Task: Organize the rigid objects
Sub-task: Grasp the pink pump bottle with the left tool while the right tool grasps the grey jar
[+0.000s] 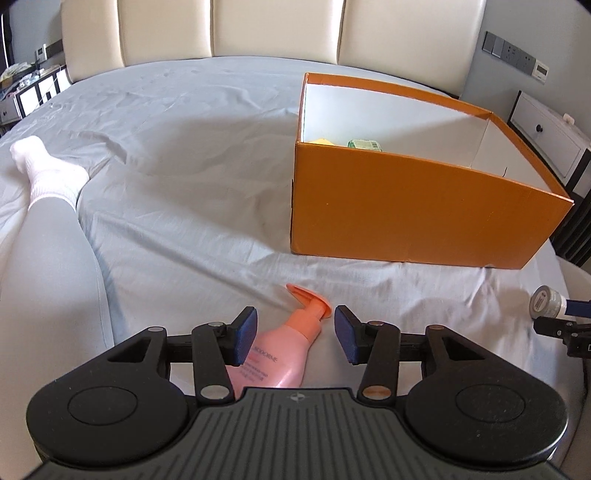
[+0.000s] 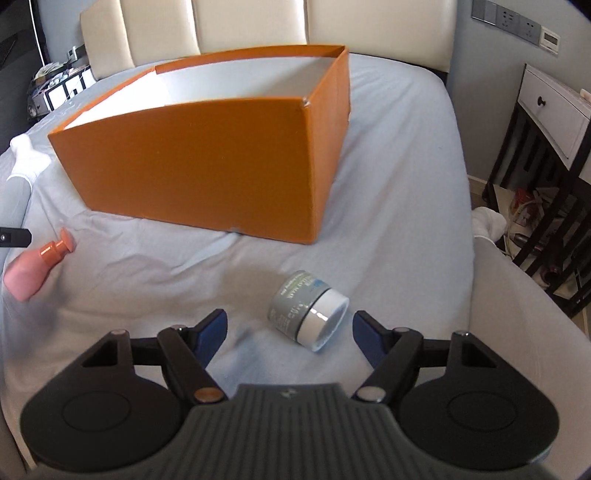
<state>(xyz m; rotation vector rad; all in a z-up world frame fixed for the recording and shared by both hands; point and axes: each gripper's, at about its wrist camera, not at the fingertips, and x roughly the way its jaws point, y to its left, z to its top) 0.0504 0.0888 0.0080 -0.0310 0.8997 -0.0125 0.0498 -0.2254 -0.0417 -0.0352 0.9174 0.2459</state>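
A pink pump bottle (image 1: 284, 347) lies on the bed sheet between the fingers of my open left gripper (image 1: 294, 334); it also shows in the right wrist view (image 2: 35, 267). A grey jar with a white lid (image 2: 308, 310) lies on its side between the fingers of my open right gripper (image 2: 290, 330); the jar shows at the right edge of the left wrist view (image 1: 546, 301). An open orange box (image 1: 413, 206) stands on the bed beyond both, with a green item (image 1: 364, 144) and a yellow item (image 1: 321, 140) inside. The box also shows in the right wrist view (image 2: 207, 162).
A person's leg with a white sock (image 1: 48, 177) lies on the bed at the left. The cream headboard (image 1: 273, 29) is at the back. A white nightstand (image 2: 550, 110) stands right of the bed, with clutter on the floor below.
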